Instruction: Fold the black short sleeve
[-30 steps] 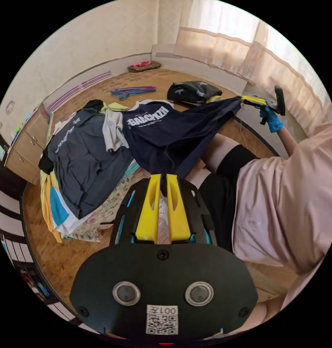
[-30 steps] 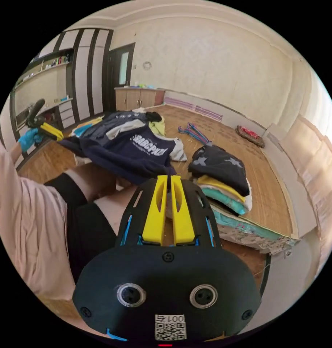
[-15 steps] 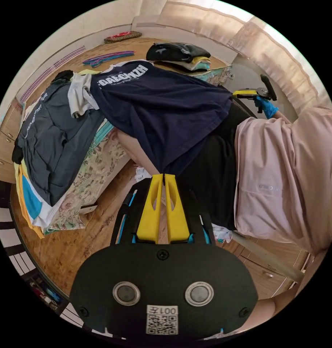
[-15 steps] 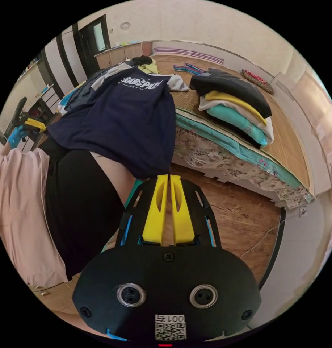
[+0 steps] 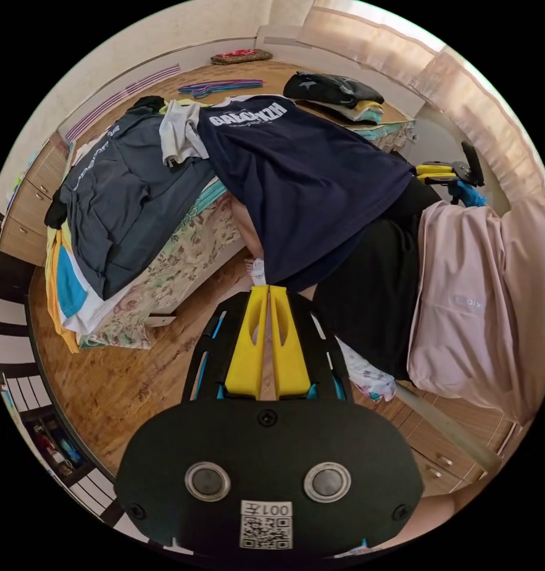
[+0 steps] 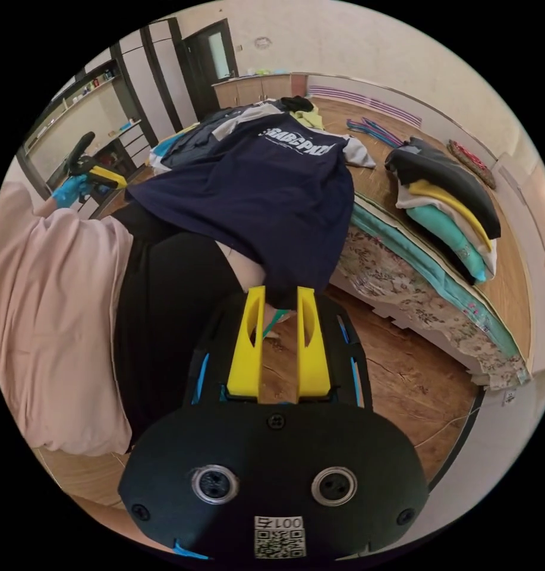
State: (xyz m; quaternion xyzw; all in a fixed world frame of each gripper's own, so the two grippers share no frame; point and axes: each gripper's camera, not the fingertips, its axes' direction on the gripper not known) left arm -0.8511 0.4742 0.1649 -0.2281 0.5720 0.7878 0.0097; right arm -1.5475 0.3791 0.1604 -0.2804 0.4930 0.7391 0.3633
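A: Shirt point(image 5: 308, 178), dark navy with white lettering, draped from the bed point(image 5: 183, 250) edge over the person's lap.

B: How will it handle?

A: Probably soft, light and limp; best taken at the hem corners. The left gripper point(image 5: 268, 291) is clenched on one; the right gripper point(image 6: 280, 295) has its fingers point(image 6: 252, 333) parted at the hem, pressing nothing.

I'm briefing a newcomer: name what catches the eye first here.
The dark navy shirt with white lettering, draped from the bed edge over the person's lap. Then the left gripper, shut on its hem, and the right gripper, open at the hem's other corner. Beyond lies a folded stack.
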